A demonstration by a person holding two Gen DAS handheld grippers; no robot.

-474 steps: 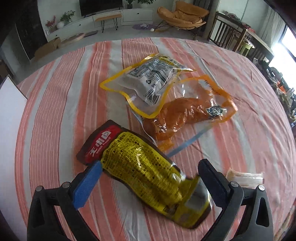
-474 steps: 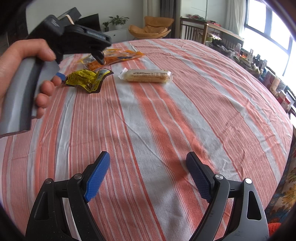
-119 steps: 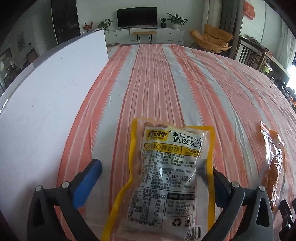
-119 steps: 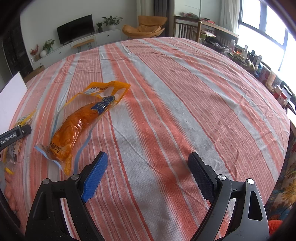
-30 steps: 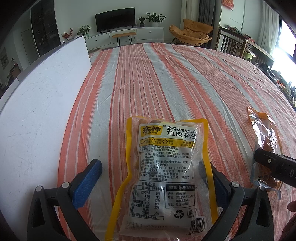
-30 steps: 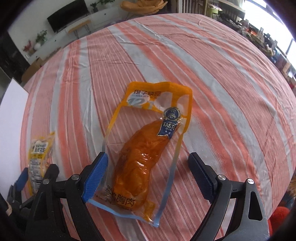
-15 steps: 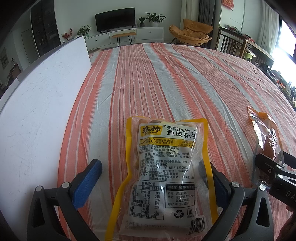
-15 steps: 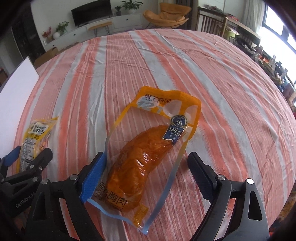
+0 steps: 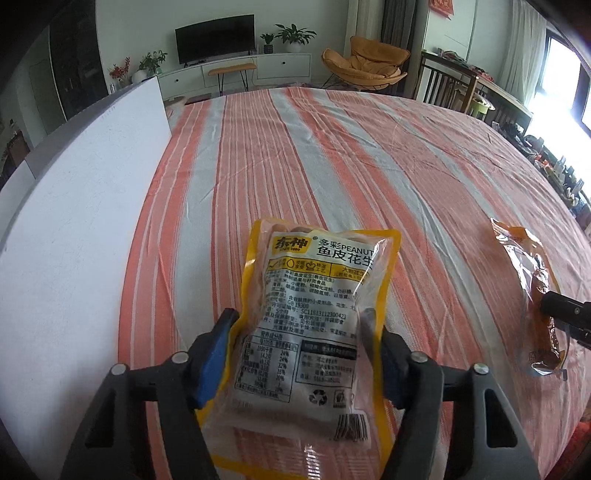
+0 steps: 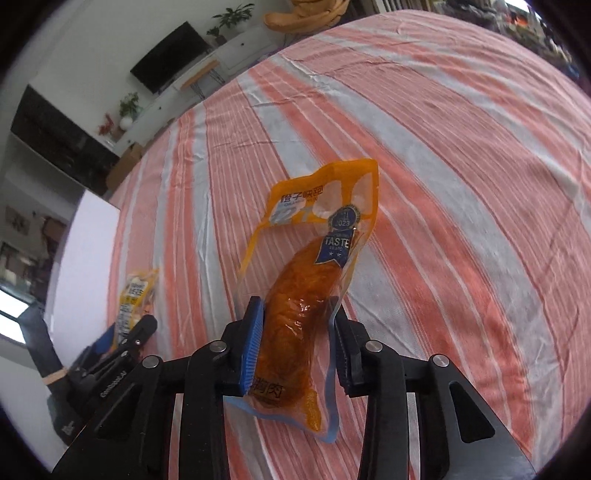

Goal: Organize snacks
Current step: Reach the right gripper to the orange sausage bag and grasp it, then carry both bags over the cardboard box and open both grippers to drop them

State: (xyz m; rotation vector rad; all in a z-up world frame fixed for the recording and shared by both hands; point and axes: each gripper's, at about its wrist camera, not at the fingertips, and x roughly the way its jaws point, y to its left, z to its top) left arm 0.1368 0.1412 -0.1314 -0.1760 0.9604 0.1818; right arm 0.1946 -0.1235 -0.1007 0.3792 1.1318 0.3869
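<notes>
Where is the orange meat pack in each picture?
Left wrist view: the orange pack is at the far right edge, with the right gripper's black tip over it.
Right wrist view: the pack is in the middle, squeezed between the right gripper pads.
Shared landmark: the white board, on the left in both views.

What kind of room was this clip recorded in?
Most likely a home living and dining room: a wall-mounted TV over a low white cabinet, an orange lounge chair and potted plants stand beyond the big table with its striped tablecloth.
</notes>
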